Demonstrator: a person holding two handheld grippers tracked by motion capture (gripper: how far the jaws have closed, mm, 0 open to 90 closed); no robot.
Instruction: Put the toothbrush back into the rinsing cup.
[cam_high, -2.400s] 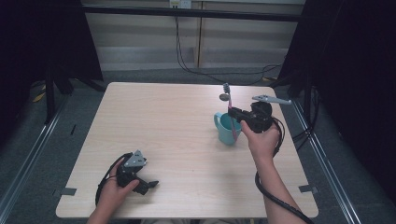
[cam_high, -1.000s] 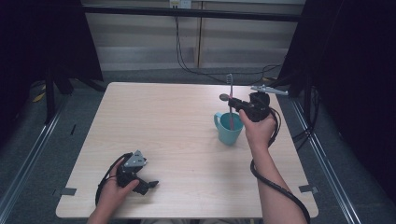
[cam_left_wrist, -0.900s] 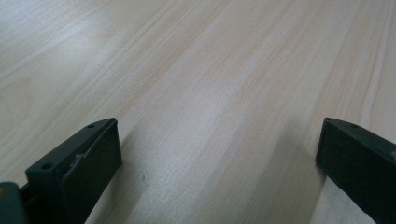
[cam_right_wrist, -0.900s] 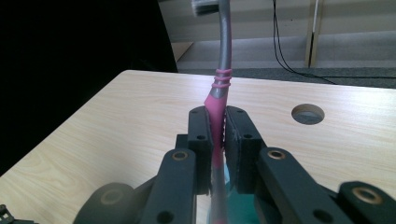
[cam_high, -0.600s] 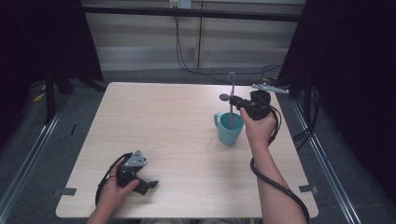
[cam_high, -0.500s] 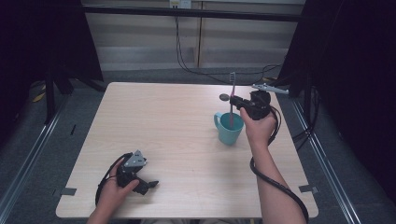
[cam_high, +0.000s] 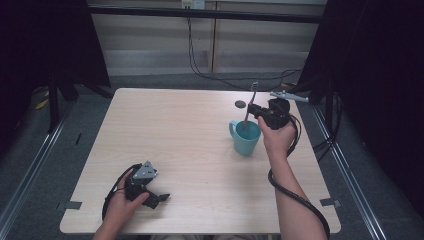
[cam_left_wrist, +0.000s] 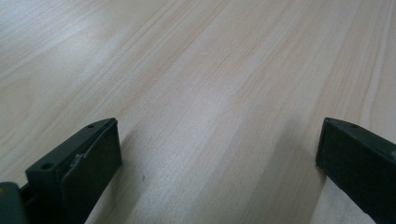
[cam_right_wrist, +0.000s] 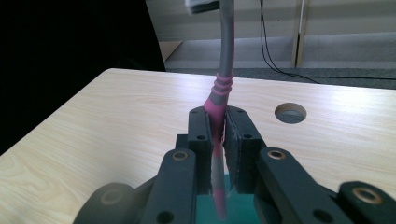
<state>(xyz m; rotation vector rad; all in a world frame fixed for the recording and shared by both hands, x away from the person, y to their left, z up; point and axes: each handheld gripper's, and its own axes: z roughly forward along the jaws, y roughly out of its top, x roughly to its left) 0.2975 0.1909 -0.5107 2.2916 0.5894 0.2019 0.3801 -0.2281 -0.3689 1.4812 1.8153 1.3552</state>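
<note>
Counter (cam_high: 190, 150): pale wood, a round hole (cam_high: 240, 104) near its far edge, otherwise bare apart from one cup.

Change over the last couple of seconds: the right hand has shifted from beside the teal cup (cam_high: 246, 137) to a spot above and behind its rim, and the toothbrush (cam_high: 249, 107) now stands nearly upright, head up, its lower end down inside the cup's mouth. In the last second the pose has barely altered. Judgement: the brush is at the point of being dropped into the cup; what remains is letting go and backing the hand away.

Right gripper (cam_high: 256, 111): fingers (cam_right_wrist: 201, 135) clamped together on the pink lower part of the toothbrush handle; the grey neck and bristle head rise above them, the teal cup sits directly beneath.

Left gripper (cam_high: 157, 197): resting on the counter near its front left corner, unmoved. Fingers (cam_left_wrist: 93, 154) wide apart, bare wood between them, holding nothing.
</note>
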